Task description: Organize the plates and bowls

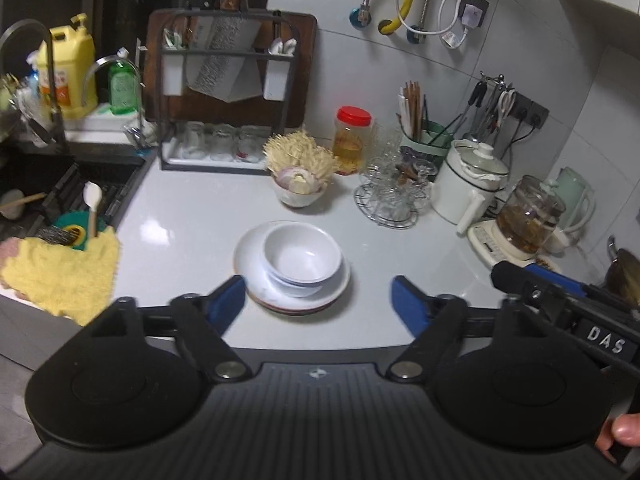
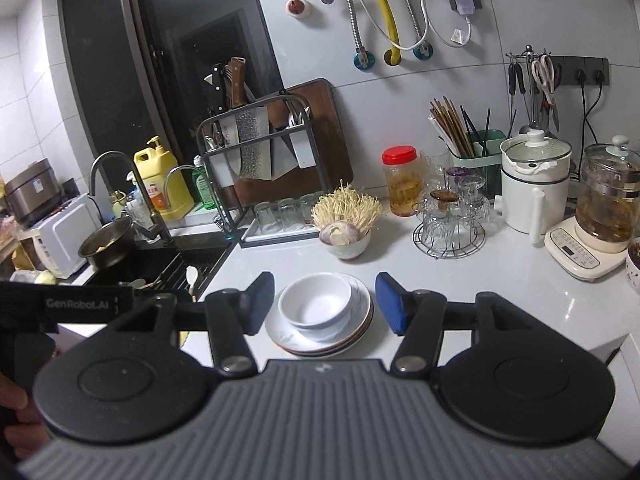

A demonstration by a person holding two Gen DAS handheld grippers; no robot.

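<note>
A stack of white bowls [image 1: 303, 258] sits on a stack of plates [image 1: 256, 280] on the white counter [image 1: 172, 236]. My left gripper [image 1: 318, 304] is open and empty, hovering just short of the stack. In the right wrist view the same bowls [image 2: 316, 300] rest on the plates [image 2: 320, 338], seen between the fingers of my right gripper [image 2: 325, 304], which is open and empty. The right gripper's body also shows in the left wrist view [image 1: 560, 300], at the right.
A bowl of enoki mushrooms and onion [image 1: 300, 178] stands behind the stack. A glass rack [image 1: 394, 192], red-lidded jar [image 1: 352, 140], white pot [image 1: 468, 184] and kettle [image 1: 528, 216] line the right. The sink [image 1: 48, 196] and yellow cloth [image 1: 60, 272] lie left. A knife rack [image 1: 224, 92] stands at the back.
</note>
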